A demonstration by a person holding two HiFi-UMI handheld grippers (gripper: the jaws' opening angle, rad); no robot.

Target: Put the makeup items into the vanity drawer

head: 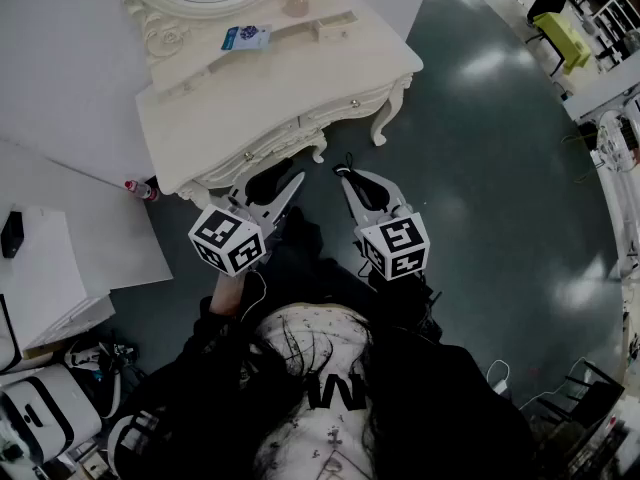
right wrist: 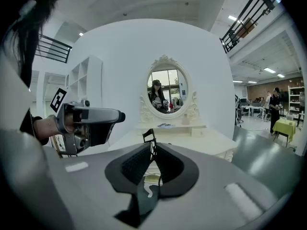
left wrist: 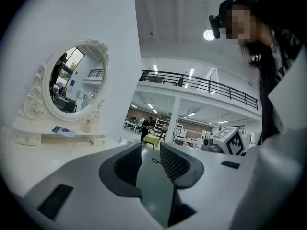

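Progress looks nil so far: on the shelf under the mirror (head: 200,3) a blue-and-white packet (head: 245,36) lies flat and, to its right, a small pinkish bottle (head: 296,5) stands upright, while both drawers (head: 340,108) in the front of the vanity appear closed. So opening a drawer, picking up each item and putting it inside all seem left to do. The main surface (head: 270,93) below the shelf is bare. The left hand-held gripper (left wrist: 150,147) hangs near the vanity's front edge, its jaws a narrow gap apart with nothing between them. The right hand-held gripper (right wrist: 152,145) hovers just beside it, jaw tips drawn together and gripping nothing. A carved leg (head: 385,118) marks the vanity's right corner. Beyond it the dark floor (head: 480,168) gives room to step back as a drawer comes out.
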